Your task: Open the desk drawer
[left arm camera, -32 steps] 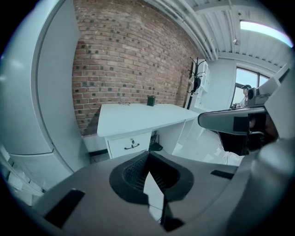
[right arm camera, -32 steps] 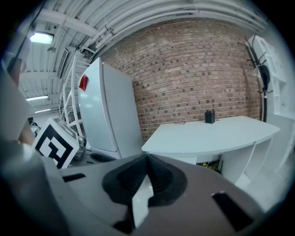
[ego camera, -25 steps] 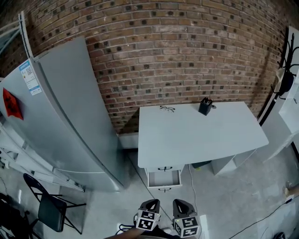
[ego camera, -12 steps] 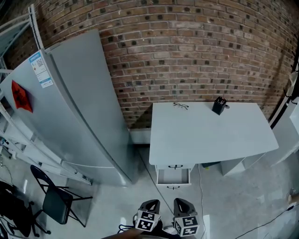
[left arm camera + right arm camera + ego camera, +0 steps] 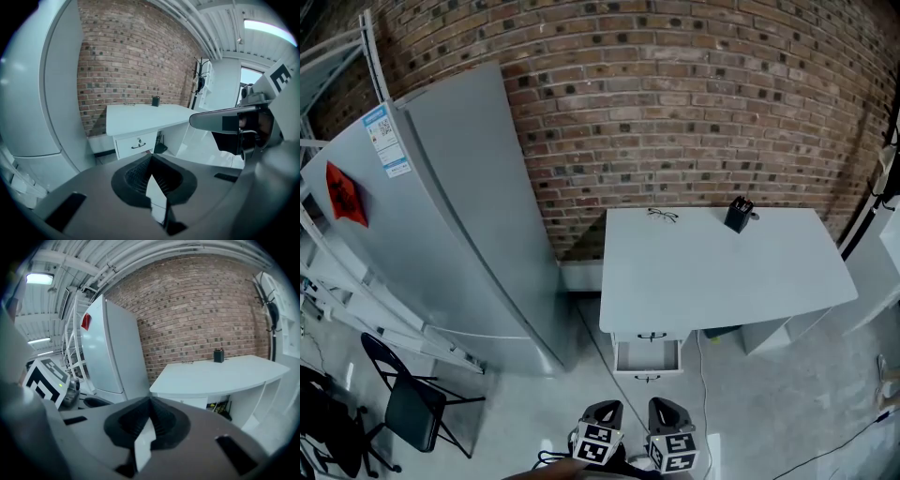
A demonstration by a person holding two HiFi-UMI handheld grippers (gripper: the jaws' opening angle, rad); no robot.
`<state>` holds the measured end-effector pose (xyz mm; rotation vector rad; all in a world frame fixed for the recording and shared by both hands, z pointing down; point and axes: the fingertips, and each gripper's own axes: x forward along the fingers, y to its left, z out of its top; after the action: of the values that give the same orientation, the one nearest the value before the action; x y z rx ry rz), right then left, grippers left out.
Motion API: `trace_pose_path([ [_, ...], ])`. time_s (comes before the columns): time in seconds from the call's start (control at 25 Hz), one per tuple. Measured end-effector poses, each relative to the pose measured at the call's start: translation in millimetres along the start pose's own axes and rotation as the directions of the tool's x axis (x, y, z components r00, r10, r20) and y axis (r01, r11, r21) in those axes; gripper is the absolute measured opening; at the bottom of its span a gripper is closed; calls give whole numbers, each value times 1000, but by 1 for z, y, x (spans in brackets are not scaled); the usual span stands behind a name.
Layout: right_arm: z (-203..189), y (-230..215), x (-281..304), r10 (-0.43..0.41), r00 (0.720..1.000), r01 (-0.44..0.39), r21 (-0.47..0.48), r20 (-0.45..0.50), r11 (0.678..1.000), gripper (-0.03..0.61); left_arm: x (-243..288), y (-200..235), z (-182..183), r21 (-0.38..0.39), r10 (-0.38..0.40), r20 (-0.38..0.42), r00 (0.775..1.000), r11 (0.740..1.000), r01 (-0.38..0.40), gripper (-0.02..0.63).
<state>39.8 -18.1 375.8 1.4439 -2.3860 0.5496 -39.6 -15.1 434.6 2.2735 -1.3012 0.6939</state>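
**At the desk: drawer's out, both grippers well short of it**

Right at the bottom of the head view, the left gripper [image 5: 603, 410] and the right gripper [image 5: 665, 407] sit side by side, just apart, both aimed at the desk [image 5: 722, 277]. Each gripper's own view shows its jaws pressed together with nothing between them, so both are closed and empty. Their marker cubes [image 5: 596, 442] face up at the camera.

Past them there's bare concrete floor [image 5: 769, 403], and then the drawer [image 5: 648, 356]. It's under the desk's end nearest the fridge [image 5: 459, 225], below a closed drawer front [image 5: 652, 335], and it's pulled out far enough that you can look down into it. From here it looks empty inside. Its handle [image 5: 648, 377] faces the grippers, which are well apart from it. A thin cable [image 5: 595, 361] runs across the floor beside it.

Off to the left, near the person, a black folding chair [image 5: 408, 412] stands in front of the fridge.

On the desk, at the back edge by the wall, there's a pair of glasses [image 5: 663, 215] and a small black pen pot [image 5: 738, 215], well apart from each other. The rest of the top is bare.

The fridge is big and grey, with a red sticker [image 5: 345, 194] on its side. Behind it all is a brick wall [image 5: 675, 103].
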Motion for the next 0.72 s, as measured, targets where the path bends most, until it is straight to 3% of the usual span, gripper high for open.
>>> trace_pose_path([
  [0.72, -3, -12, -14, -24, 1000, 24, -10, 6, 1000, 17, 12, -16, 4, 4, -26, 12, 1000, 1000, 26, 5],
])
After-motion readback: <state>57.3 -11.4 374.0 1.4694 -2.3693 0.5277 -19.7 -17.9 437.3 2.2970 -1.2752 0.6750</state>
